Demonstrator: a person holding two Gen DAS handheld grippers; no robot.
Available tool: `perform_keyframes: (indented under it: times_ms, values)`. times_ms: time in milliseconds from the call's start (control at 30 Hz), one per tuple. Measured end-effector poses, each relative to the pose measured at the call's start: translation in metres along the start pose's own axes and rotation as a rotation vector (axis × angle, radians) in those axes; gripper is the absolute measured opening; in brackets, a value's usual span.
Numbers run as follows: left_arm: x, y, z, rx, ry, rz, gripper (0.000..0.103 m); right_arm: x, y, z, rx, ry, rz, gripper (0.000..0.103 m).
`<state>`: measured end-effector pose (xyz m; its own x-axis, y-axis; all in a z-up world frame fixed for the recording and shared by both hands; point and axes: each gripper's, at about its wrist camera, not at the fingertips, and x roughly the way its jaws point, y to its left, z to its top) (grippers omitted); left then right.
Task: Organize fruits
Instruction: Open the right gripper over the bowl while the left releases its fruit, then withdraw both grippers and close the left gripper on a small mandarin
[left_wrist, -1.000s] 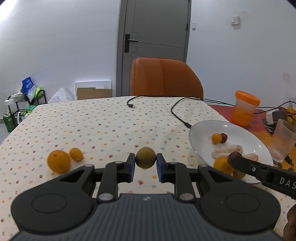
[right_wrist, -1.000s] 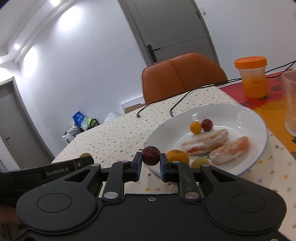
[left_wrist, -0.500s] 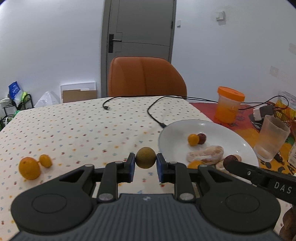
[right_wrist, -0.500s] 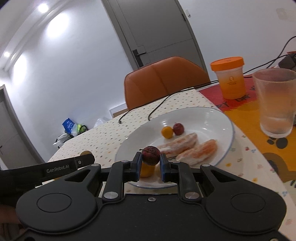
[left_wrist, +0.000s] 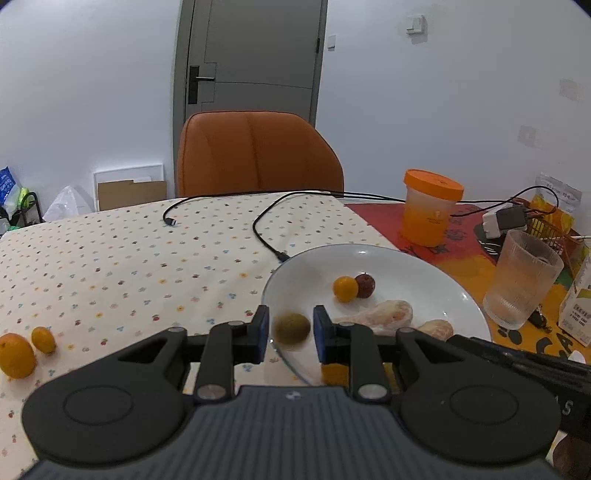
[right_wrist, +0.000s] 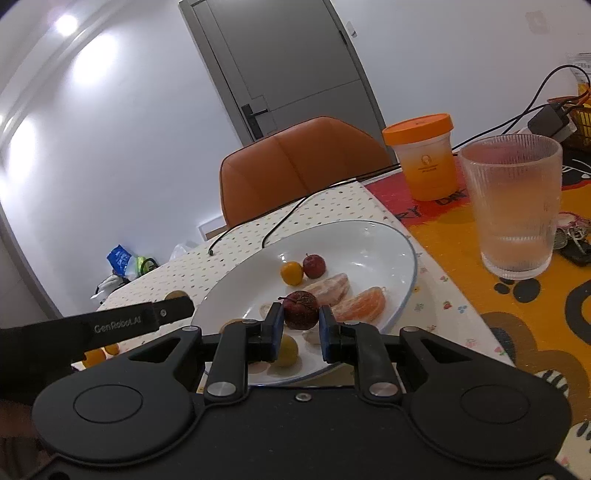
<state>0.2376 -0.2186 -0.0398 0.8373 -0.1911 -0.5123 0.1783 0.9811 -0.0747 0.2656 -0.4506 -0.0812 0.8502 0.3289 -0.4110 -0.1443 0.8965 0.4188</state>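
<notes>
Nearest the camera, the left tongs (left_wrist: 291, 330) look spread a bit, with a small brownish-green fruit (left_wrist: 291, 328) blurred in the gap over the near-left rim of the white plate (left_wrist: 424, 264); whether the pads still touch it is hard to tell. The right tongs (right_wrist: 301, 326) are pinching a wrinkled dark red fruit (right_wrist: 301, 309) above the near part of the plate. Both fruits look light, round and a bit soft, so a gentle squeeze across the widest part probably suits them, and they'd likely roll once let go.

On the plate: one small orange fruit (left_wrist: 345, 290), one red one (left_wrist: 365, 285), two peeled citrus segments (right_wrist: 360, 304), plus one yellowish fruit (right_wrist: 287, 350) under the right tongs. Off to the left on the surface (left_wrist: 129, 258) sit two oranges (left_wrist: 16, 355), touching. Farther back: one ribbed glass (right_wrist: 517, 206), one orange-lidded tub (left_wrist: 430, 206), one chair (left_wrist: 258, 155).
</notes>
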Motion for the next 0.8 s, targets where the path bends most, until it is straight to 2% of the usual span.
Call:
perform_keyframes:
  times_ms: [67, 133, 300, 733, 800]
  values:
    - [-0.001, 0.001, 0.0, -0.003, 0.001, 0.006, 0.027, -0.001, 0.0, 0.0, -0.004, 0.003, -0.004, 0.023]
    - [-0.002, 0.004, -0.001, -0.015, 0.008, 0.008, 0.027, -0.003, 0.001, 0.0, -0.016, -0.003, -0.022, 0.034]
    - [-0.009, 0.018, -0.004, -0.037, 0.017, 0.036, 0.034, -0.004, 0.006, 0.0, -0.027, 0.0, -0.021, 0.037]
    - [-0.034, 0.062, -0.009, -0.082, 0.001, 0.133, 0.072, 0.002, 0.039, -0.004, -0.08, 0.015, 0.006, 0.054]
    - [-0.038, 0.07, -0.01, -0.086, -0.005, 0.152, 0.074, 0.003, 0.045, -0.004, -0.088, 0.014, 0.01, 0.058]
